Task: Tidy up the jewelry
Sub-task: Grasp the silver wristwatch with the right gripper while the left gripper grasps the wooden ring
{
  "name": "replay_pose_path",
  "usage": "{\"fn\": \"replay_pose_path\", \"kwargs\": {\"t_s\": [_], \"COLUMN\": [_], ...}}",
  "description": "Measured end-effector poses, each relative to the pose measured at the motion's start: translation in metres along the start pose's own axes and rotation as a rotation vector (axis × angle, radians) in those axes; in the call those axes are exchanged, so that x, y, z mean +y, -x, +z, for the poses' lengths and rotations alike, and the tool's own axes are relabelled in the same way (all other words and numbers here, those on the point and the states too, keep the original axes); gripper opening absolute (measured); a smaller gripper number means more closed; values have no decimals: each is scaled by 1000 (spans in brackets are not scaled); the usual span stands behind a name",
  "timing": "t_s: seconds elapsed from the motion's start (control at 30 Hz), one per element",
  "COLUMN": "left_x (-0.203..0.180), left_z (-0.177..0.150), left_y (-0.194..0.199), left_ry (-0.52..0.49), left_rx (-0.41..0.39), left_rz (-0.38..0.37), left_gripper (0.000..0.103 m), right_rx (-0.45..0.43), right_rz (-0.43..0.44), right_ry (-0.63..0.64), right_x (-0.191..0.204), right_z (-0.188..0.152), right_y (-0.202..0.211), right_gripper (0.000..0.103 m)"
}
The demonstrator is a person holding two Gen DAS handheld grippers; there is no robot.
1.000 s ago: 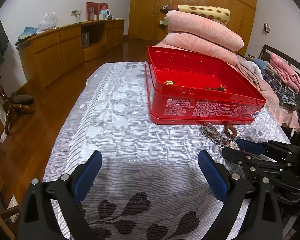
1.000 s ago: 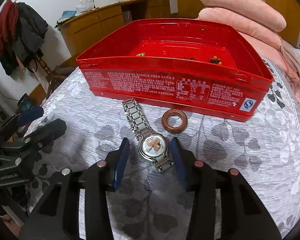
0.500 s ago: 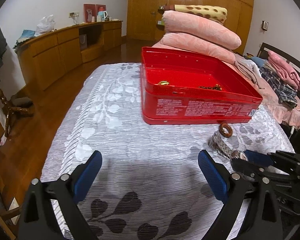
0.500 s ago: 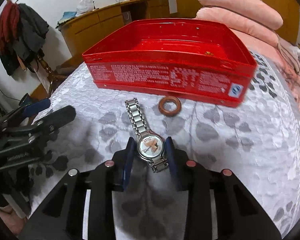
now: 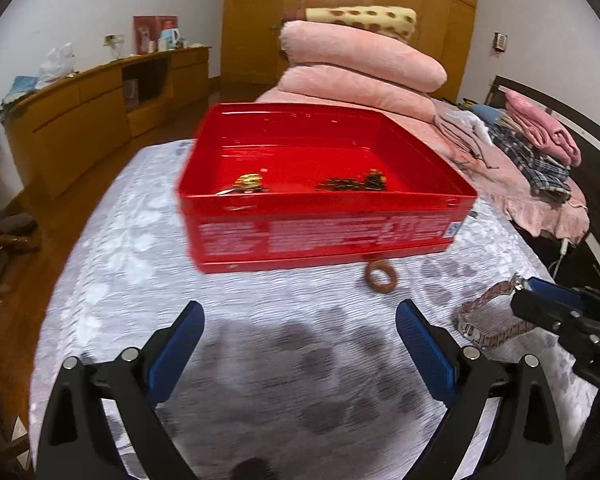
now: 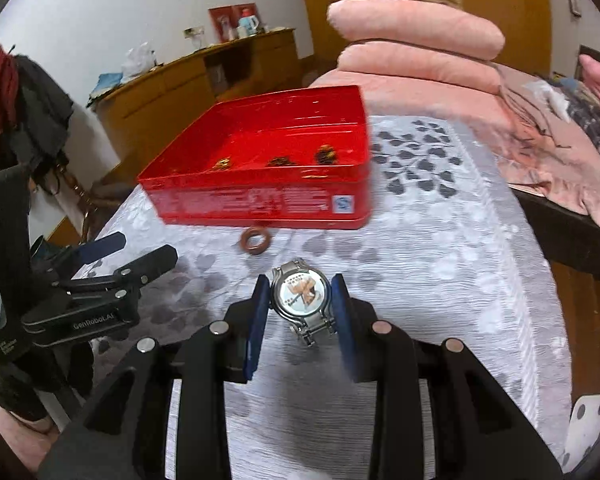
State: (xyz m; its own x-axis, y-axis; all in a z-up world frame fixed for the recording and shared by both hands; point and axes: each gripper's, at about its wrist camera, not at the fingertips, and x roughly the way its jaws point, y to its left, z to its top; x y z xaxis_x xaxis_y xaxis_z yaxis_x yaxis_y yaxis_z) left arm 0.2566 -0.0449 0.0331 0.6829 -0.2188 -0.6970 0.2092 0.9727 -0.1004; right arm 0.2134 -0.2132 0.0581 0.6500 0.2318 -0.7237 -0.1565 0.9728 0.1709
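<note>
- Right wrist view gives me the right gripper (image 6: 300,304) with its blue pads pressed on either side of the wristwatch (image 6: 303,295); the dial faces the camera and a short run of metal band hangs below the case.
- Its jaws have just been closing, with the watch between them, and now stand narrow around the case.
- From the left wrist view I see the watch (image 5: 488,314) clear of the cloth, its band drooping in a loop.
- My left gripper (image 5: 300,350) has its jaws wide, nothing between them, above the grey patterned bedspread (image 5: 260,380).
- I see the red tin (image 6: 260,168) lying open on the bedspread beyond both grippers, with a few small gold and dark pieces inside.
- I find a brown ring (image 6: 255,241) on the cloth just beside the tin's near wall.
</note>
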Motion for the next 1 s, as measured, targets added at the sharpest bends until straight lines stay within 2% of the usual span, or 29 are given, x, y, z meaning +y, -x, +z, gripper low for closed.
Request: {"fn": "replay_pose_path", "kwargs": {"t_s": [0.13, 0.27, 0.43, 0.57, 0.63, 0.73, 0.87, 1.0], "left_x": [-16, -26, -36, -39, -39, -38, -33, -26], "left_z": [5, 9, 14, 15, 16, 16, 16, 12], "left_y": [-15, -28, -41, -55, -58, -59, -57, -51], "left_ry": [-20, -17, -26, -20, -18, -15, 3, 22], "left_rx": [23, 49, 70, 125, 126, 129, 119, 113], "left_rz": [-15, -33, -22, -39, -31, -11, -15, -49], "left_gripper": [92, 83, 81, 67, 64, 55, 31, 29], "right_rx": [12, 17, 16, 15, 15, 20, 23, 31], "right_rz": [1, 13, 32, 46, 53, 59, 63, 61], "right_ry": [-22, -24, -28, -34, -36, -40, -43, -41], "right_x": [-9, -12, -18, -21, -23, -24, -24, -23], "right_z": [-3, -3, -3, -3, -3, -5, -6, -6], "right_y": [-6, -9, -12, -14, -15, -17, -19, -20], "right_gripper": [30, 30, 30, 30, 30, 30, 30, 30]}}
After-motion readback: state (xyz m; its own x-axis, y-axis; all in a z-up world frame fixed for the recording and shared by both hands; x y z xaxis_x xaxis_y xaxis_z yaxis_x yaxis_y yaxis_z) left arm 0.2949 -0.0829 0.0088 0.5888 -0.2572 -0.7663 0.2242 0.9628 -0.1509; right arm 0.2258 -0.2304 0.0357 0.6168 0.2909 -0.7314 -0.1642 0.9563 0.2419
